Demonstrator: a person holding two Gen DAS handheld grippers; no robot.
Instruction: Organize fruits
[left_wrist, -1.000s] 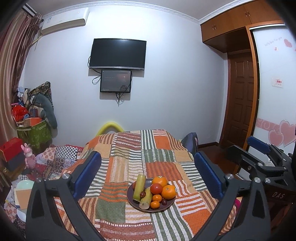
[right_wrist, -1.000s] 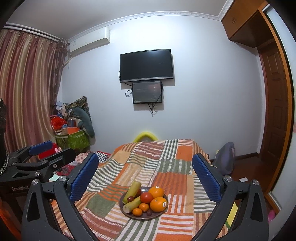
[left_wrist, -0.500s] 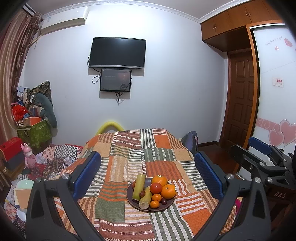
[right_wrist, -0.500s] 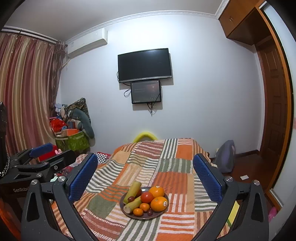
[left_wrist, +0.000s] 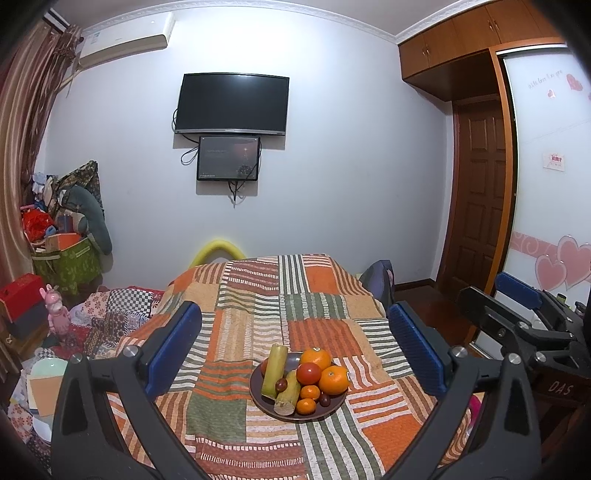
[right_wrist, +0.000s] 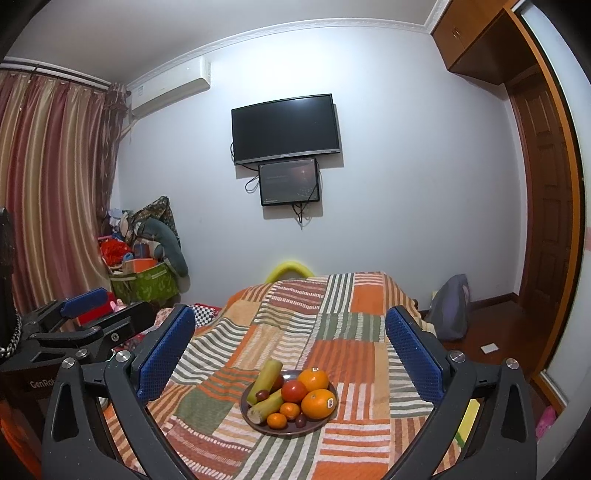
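A dark round plate (left_wrist: 267, 408) (right_wrist: 258, 424) of fruit rests on a table under a striped patchwork cloth (left_wrist: 258, 306) (right_wrist: 332, 306). On it lie two yellow-green sugarcane pieces (left_wrist: 274, 365) (right_wrist: 264, 376), a red tomato (left_wrist: 308, 373) (right_wrist: 294, 390), two big oranges (left_wrist: 333, 379) (right_wrist: 319, 403), small tangerines (left_wrist: 306, 406) (right_wrist: 277, 421) and dark red dates. My left gripper (left_wrist: 295, 343) hovers open above and in front of the plate, nothing between its blue pads. My right gripper (right_wrist: 290, 347) is likewise open and held back from the plate. Each gripper shows at the edge of the other's view.
A TV (left_wrist: 232, 103) and a smaller screen hang on the far wall. Piled bags and a green box (left_wrist: 66, 266) stand at the left by the curtain (right_wrist: 44, 184). A wooden door (left_wrist: 476, 206) and wardrobe are at the right. A grey bag (right_wrist: 448, 306) leans beside the table.
Both views have drifted slightly, with the room sitting a little lower in frame. The fruit and plate have not moved, and both grippers stay open.
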